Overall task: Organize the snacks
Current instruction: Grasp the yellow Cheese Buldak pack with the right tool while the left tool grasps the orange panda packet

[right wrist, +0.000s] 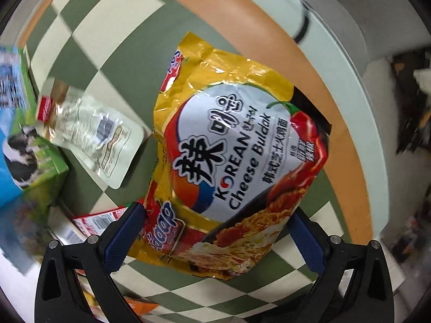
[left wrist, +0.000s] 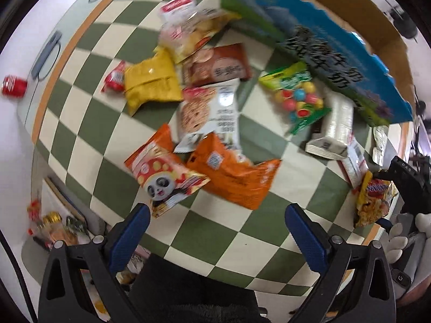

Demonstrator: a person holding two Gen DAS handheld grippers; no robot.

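Several snack packs lie on the green and cream checked tablecloth (left wrist: pixel 215 231). Among them are a panda pack (left wrist: pixel 161 177), an orange pack (left wrist: pixel 237 177), a yellow pack (left wrist: pixel 150 83) and a candy bag (left wrist: pixel 296 94). My left gripper (left wrist: pixel 216 220) hangs open above the cloth just short of the panda pack, with nothing between its fingers. My right gripper (right wrist: pixel 215 223) is open wide around the lower end of a yellow Korean cheese noodle pack (right wrist: pixel 237 156). The pack covers part of the right finger, and its edge touches the left finger (right wrist: pixel 126 231).
A blue and green milk carton box (left wrist: pixel 309 40) stands at the back with a cardboard box (left wrist: pixel 350 8) behind it. A silver pouch (right wrist: pixel 94 132) lies left of the noodle pack. The table's orange rim (right wrist: pixel 309 86) runs just beyond. A red can (left wrist: pixel 13 86) lies off the table.
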